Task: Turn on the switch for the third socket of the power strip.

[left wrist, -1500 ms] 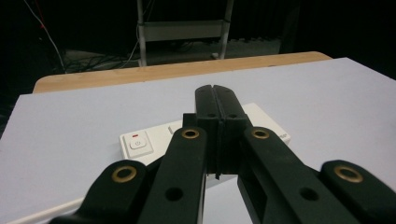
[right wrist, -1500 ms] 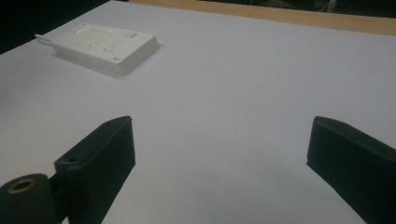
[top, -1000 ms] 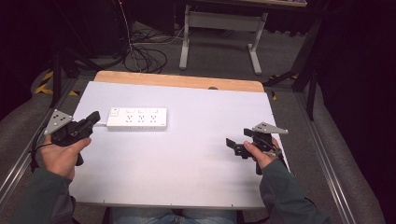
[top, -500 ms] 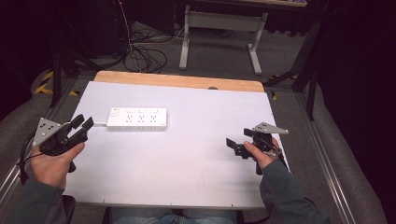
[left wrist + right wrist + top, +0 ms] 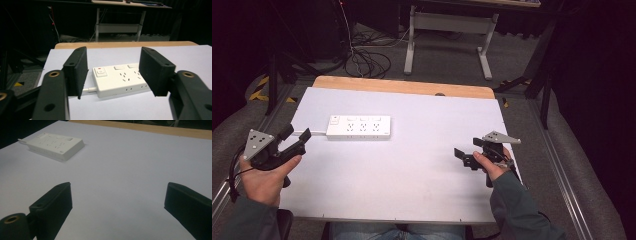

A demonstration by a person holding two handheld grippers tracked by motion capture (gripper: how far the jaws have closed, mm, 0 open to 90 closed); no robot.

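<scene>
Nearest, the left claw [image 5: 294,141] is spread wide at the bench [image 5: 412,200] left edge, and the right claw [image 5: 467,155] is spread and empty near the right edge. Farther, the white power strip [image 5: 358,127] lies flat. I judge the left should approach its switch end squarely, low and slowly.

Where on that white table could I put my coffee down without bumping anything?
Most of the white table is bare: the broad middle between the white plastic power strip and the right gripper, the whole near edge between the two hands, and the far right corner by the wooden strip. The far left is busiest, where the left gripper points at the strip.
</scene>
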